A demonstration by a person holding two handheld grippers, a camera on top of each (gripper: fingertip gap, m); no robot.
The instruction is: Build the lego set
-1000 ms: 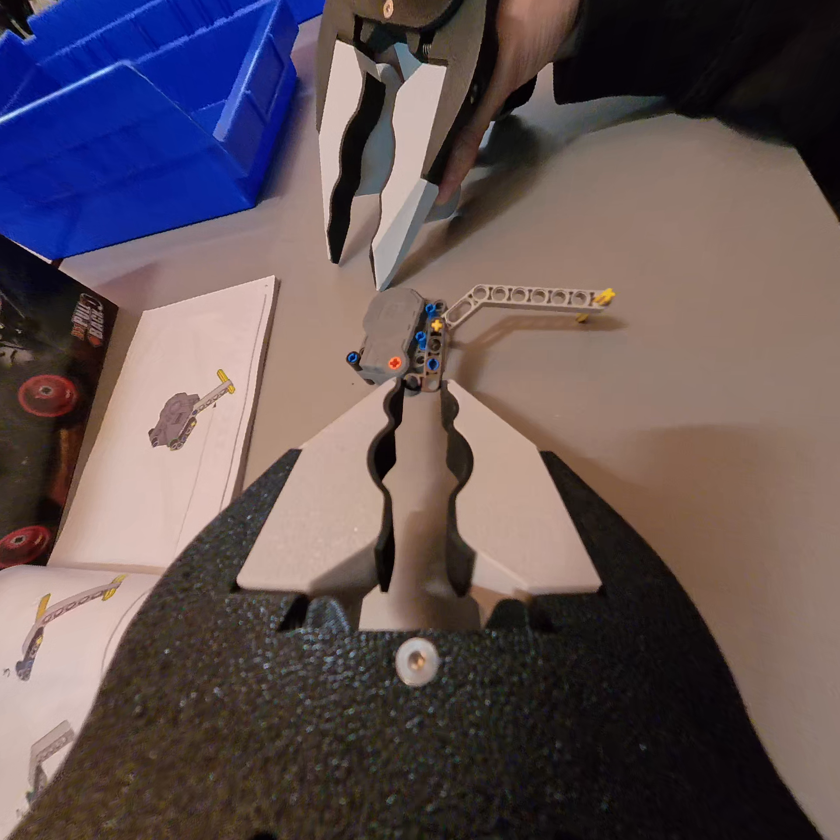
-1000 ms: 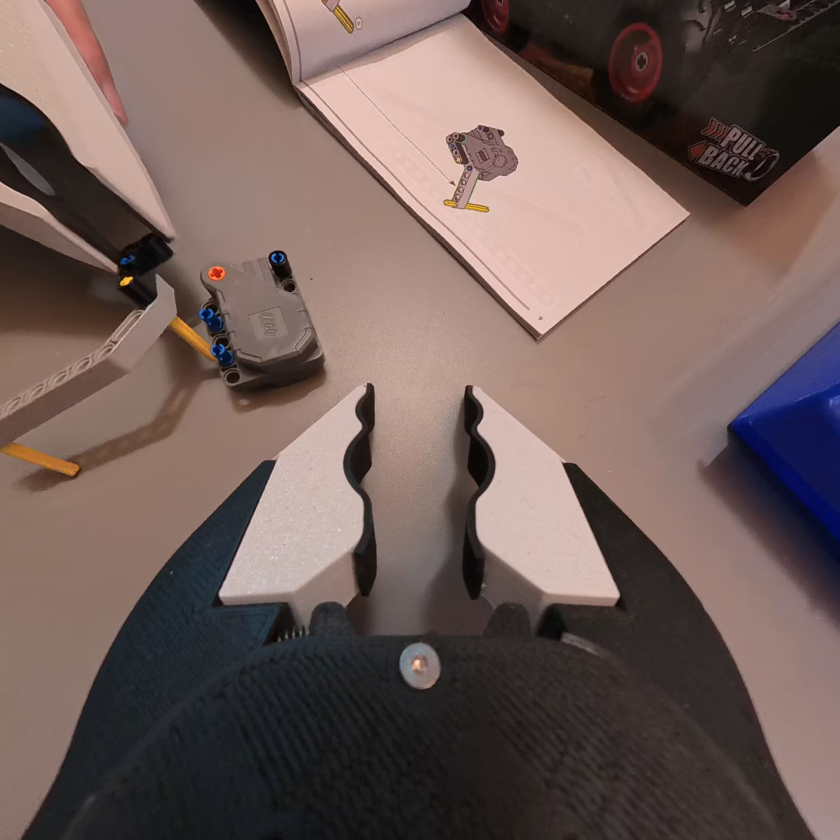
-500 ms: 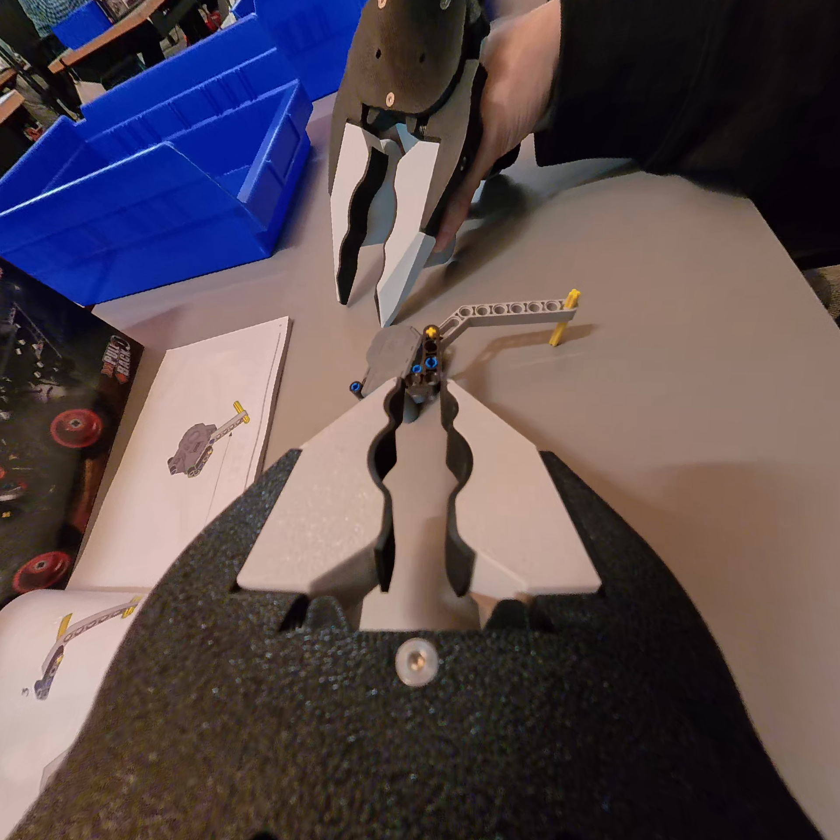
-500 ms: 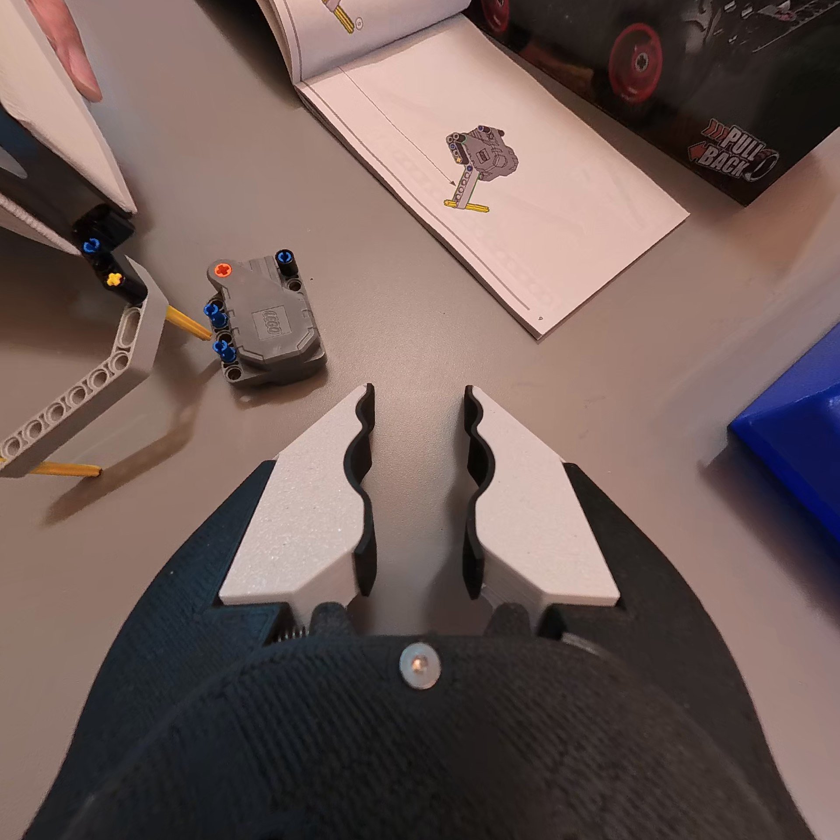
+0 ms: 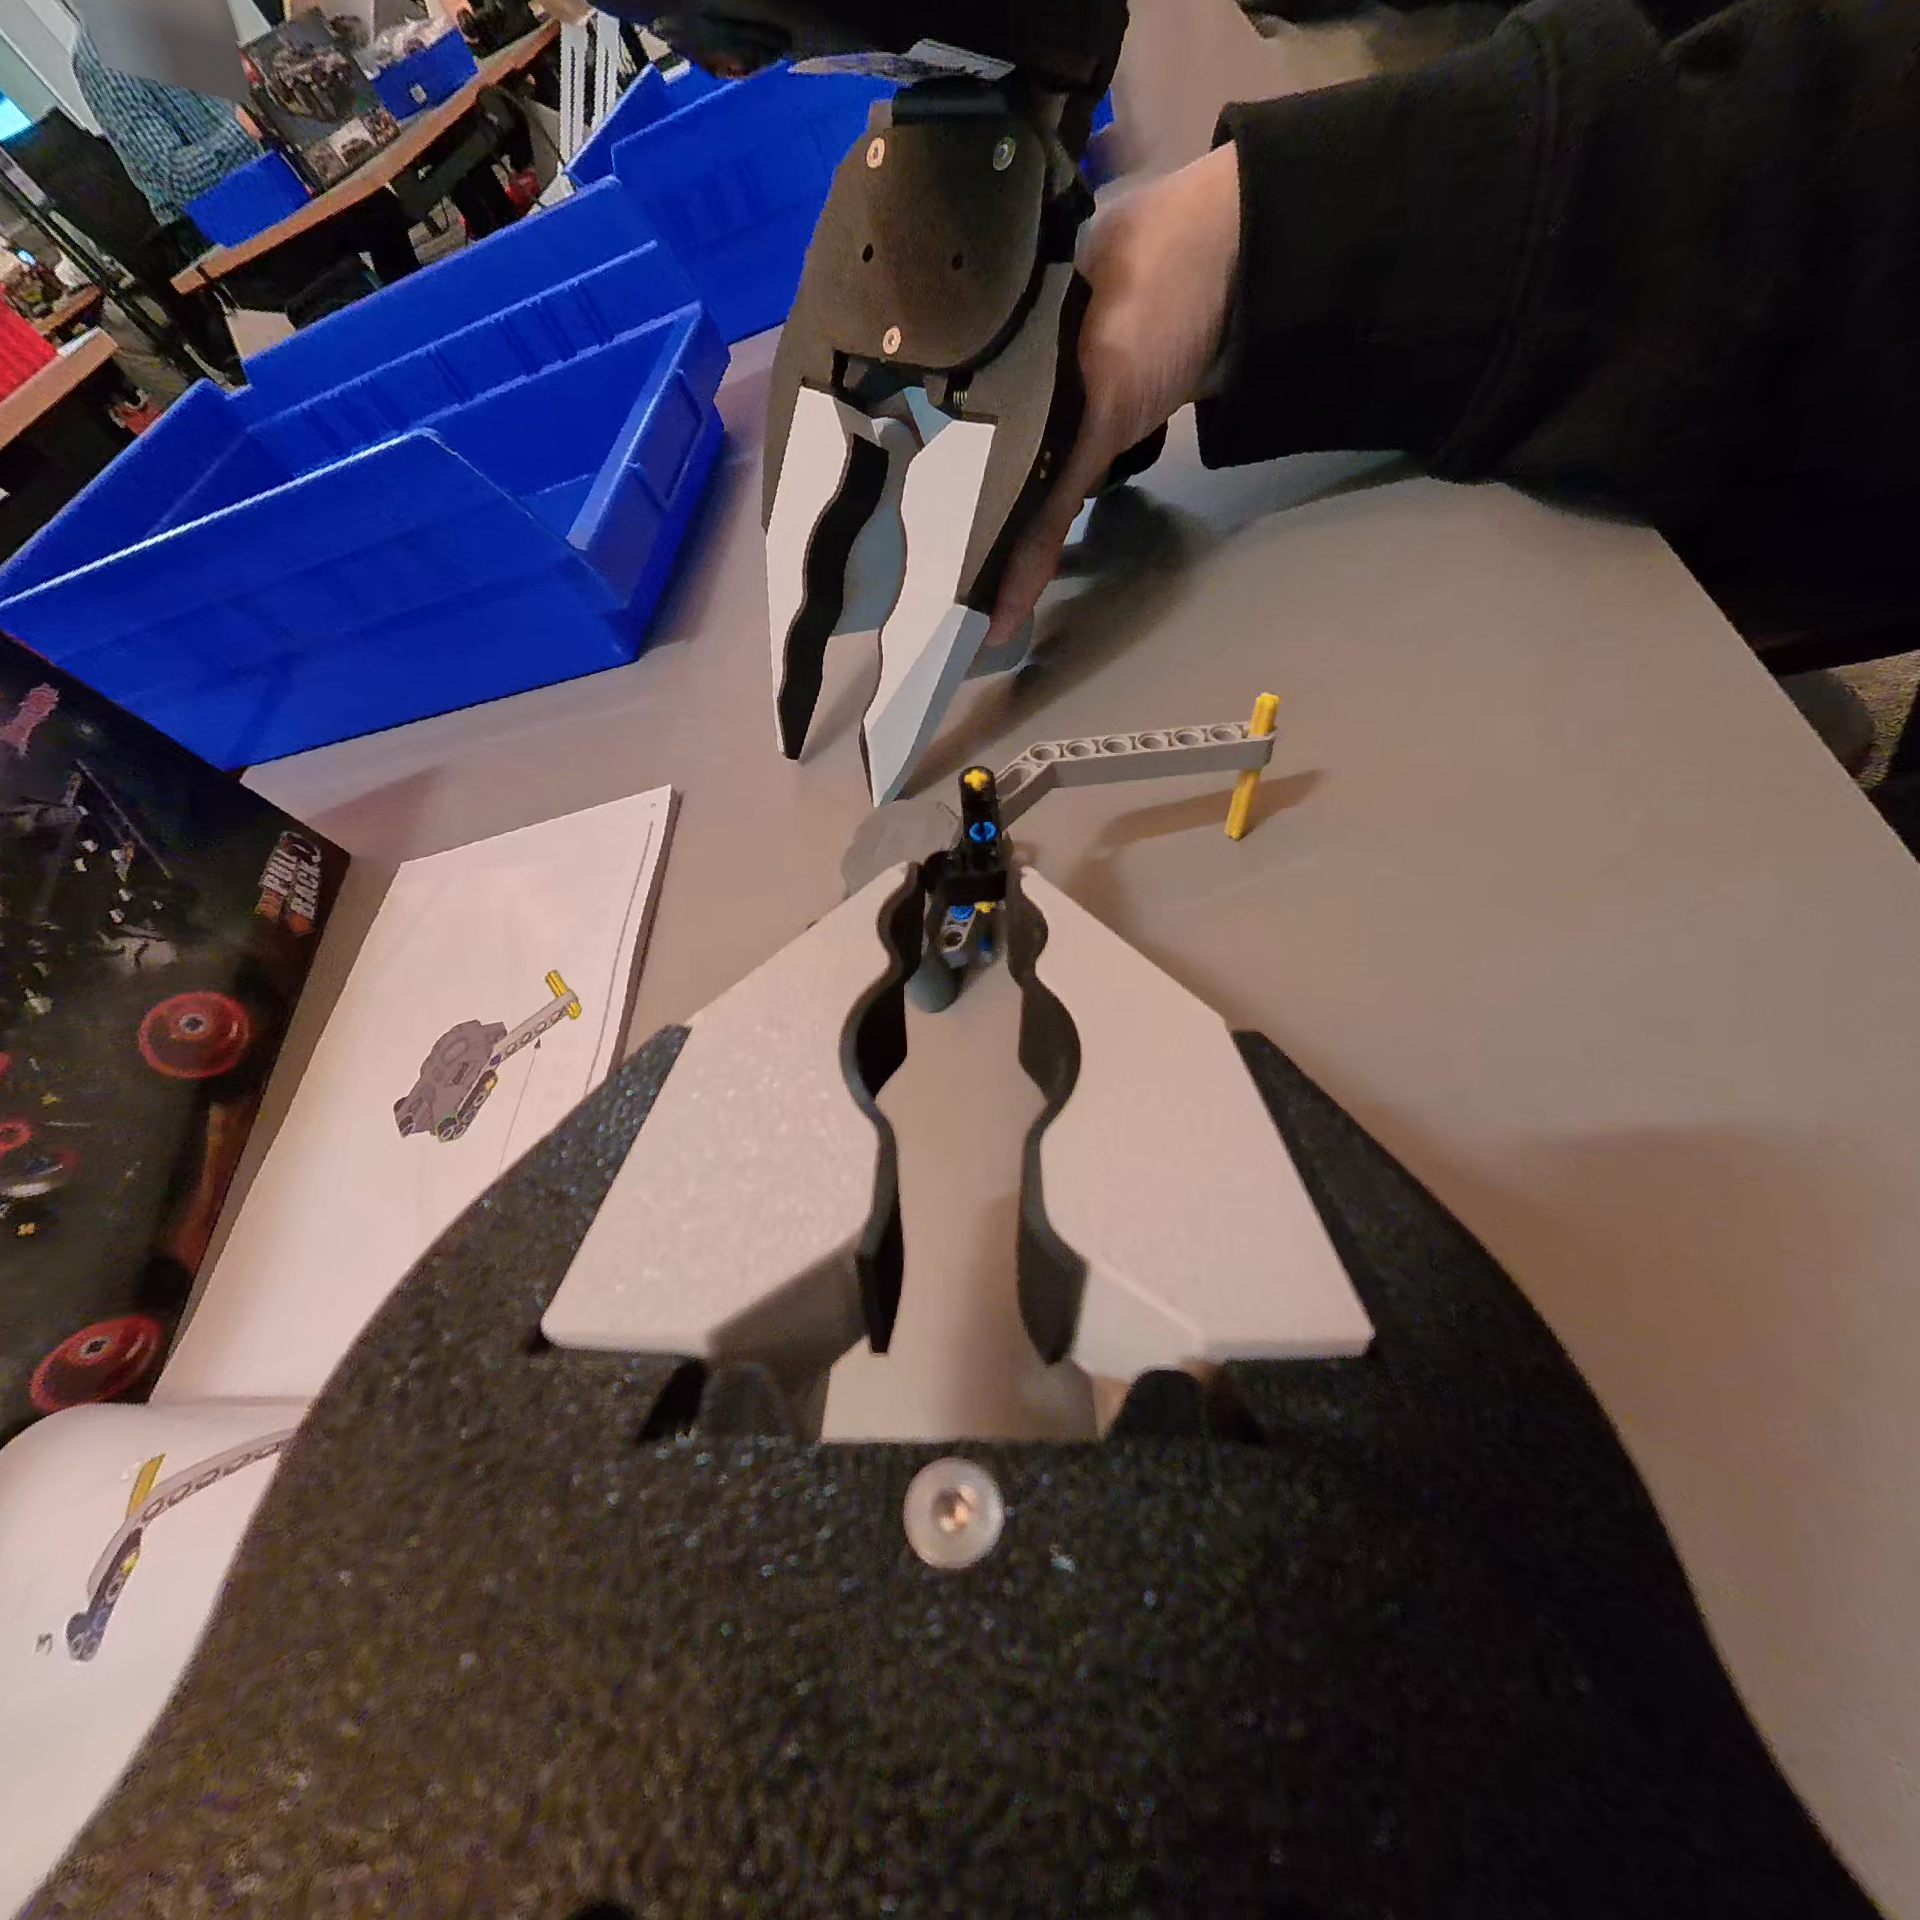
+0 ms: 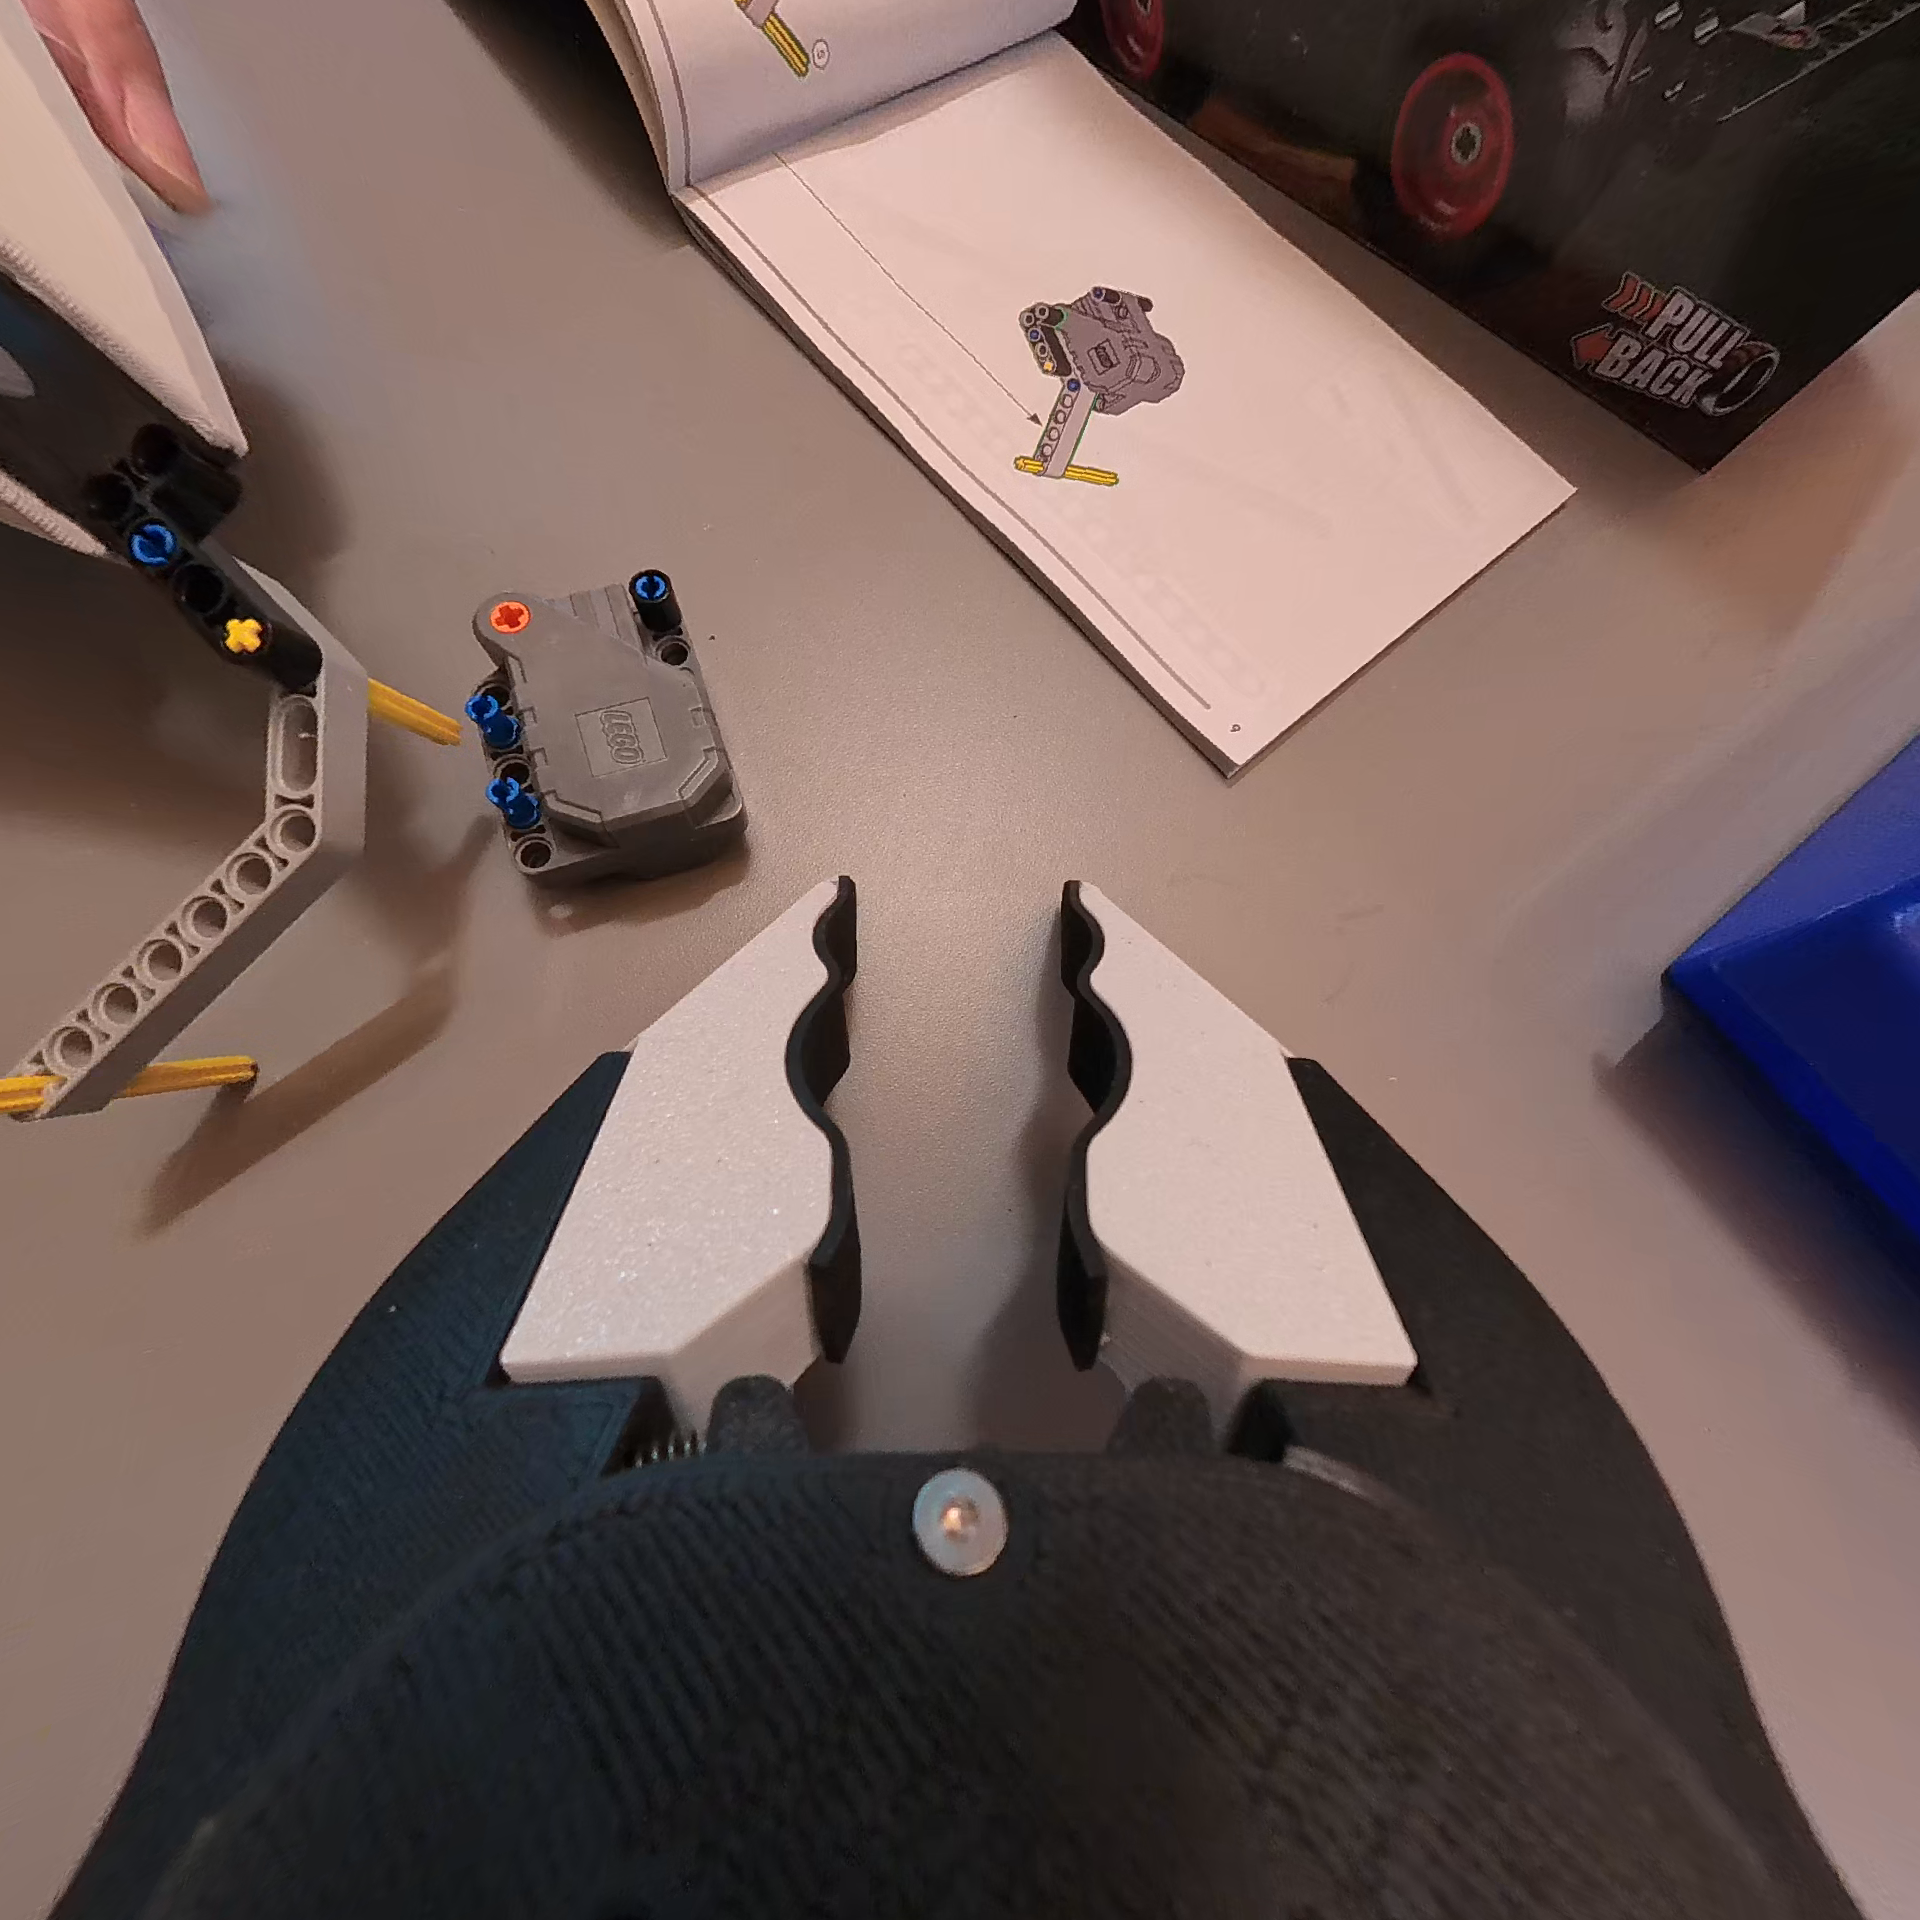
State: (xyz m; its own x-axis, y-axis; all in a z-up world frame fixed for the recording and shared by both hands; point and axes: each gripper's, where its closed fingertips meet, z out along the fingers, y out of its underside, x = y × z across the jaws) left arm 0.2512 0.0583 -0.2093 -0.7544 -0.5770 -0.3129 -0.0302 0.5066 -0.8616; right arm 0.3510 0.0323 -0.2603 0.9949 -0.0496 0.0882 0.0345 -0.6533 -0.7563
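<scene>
Jaws of the left gripper (image 5: 961, 914) are clenched on the black end of a bent grey beam assembly (image 5: 1132, 750), which it holds lifted off the grey surface (image 5: 1455, 1039). The right gripper (image 6: 956, 904) hangs released, its jaws apart with nothing between them.

Just beyond the left gripper's tips lies the dark grey motor block (image 6: 608, 743), flat on the surface with blue pins (image 6: 497, 717) sticking out of its side toward the beam. The step in hand appears to be joining beam to block. To do it well, the beam's black holes should be lined up square with the blue pins, and the free gripper would best steady the block from the far side before pressing.

The right wrist view shows the pins, the gap between beam and block and the open instruction booklet (image 6: 1143, 416). The left wrist view hides most of the block but shows the yellow axle (image 5: 1247, 769) at the beam's far end and blue bins (image 5: 416, 499) beyond.
</scene>
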